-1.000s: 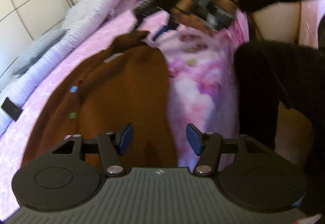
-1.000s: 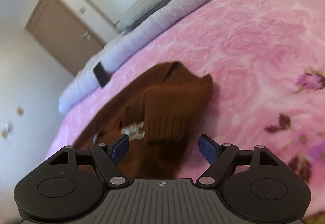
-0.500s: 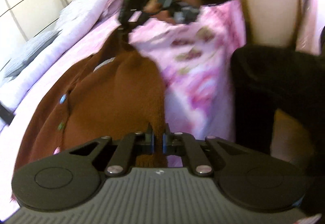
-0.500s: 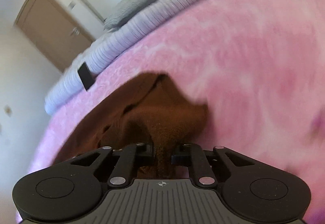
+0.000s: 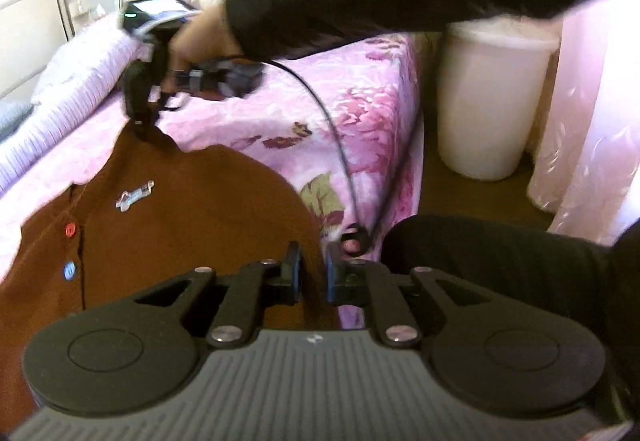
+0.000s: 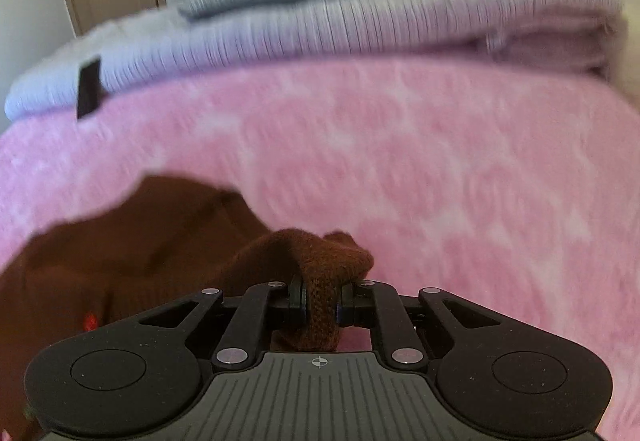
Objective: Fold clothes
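A brown knitted cardigan [image 5: 172, 225] fills the lower left of the left wrist view, lying on a pink flowered bedspread [image 5: 360, 121]. Its button line, with a red button [image 5: 70, 229] and a blue button [image 5: 69, 271], runs down the left edge of the frame, and a small label [image 5: 135, 195] sits near the collar.

The garment's long side edge runs from the bottom centre of that frame up to the upper left. Each end of that edge is pinched. At the bottom centre, the left gripper [image 5: 313, 273] is clamped on the fabric at the cardigan's right border, with the knit filling the narrow gap between its two fingers. At the upper left, the right gripper [image 5: 142, 129], held in a hand [image 5: 204, 41] with a dark sleeve, points down and nips a peak of cloth that rises to meet it.

In the right wrist view, the right gripper [image 6: 320, 301] sits at the bottom centre, closed on a bunched fold of the brown knit. The rest of the cardigan spreads to the lower left, and open bedspread lies ahead and to the right.

The edge looks taut between the two grips, so the fold probably depends on both ends travelling together, sideways across the body of the garment. Motion blur softens both views.
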A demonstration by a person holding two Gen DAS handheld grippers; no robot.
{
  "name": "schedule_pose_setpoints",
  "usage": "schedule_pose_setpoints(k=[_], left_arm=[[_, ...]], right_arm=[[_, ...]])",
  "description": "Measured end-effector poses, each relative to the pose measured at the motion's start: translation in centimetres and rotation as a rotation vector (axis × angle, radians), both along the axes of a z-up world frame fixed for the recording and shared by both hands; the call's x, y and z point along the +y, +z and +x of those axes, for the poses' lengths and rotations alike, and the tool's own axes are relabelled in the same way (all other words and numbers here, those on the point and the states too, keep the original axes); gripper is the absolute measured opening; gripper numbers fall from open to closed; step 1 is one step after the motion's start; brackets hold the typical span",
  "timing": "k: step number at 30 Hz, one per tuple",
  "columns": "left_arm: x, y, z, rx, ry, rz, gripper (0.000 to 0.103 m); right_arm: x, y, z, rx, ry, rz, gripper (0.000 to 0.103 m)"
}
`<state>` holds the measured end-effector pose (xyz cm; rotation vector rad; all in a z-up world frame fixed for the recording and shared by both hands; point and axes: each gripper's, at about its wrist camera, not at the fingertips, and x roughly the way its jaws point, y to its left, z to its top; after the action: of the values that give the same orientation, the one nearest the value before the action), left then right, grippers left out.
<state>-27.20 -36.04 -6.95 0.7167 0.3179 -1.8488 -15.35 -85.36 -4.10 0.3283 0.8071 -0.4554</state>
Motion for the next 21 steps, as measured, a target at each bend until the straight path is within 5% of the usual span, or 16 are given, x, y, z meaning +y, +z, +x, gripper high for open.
schedule_pose_setpoints(k=[2, 6, 9, 14, 19, 21], left_arm=[[1.4, 0.4, 2.0, 0.048, 0.035, 0.008, 0.017], [5.2, 1.5, 6.7, 0.073, 0.168, -0.015, 0.024], [8.1, 2.3, 11.9, 0.022, 0.343, -0.028, 0.032], [10.1, 2.1, 21.0, -0.07, 0.608, 0.024, 0.034], [9.6, 0.8, 29.1, -0.037, 0.749, 0.063, 0.034], [8.8, -0.2, 31.1, -0.003, 0.767, 0.094, 0.034]], right_arm=[[-0.2, -1.2, -1.3, 0.022, -0.01, 0.026, 0.013], [1.0, -0.4, -3.8, 0.076, -0.071, -0.125, 0.065], [3.0, 1.4, -5.0, 0.073, -0.09, -0.232, 0.068], [6.8, 4.8, -3.5, -0.037, 0.029, -0.249, 0.068], [7.4, 6.1, 3.7, -0.111, 0.255, -0.145, 0.068], [6.9, 5.1, 7.6, -0.075, 0.334, -0.13, 0.068]])
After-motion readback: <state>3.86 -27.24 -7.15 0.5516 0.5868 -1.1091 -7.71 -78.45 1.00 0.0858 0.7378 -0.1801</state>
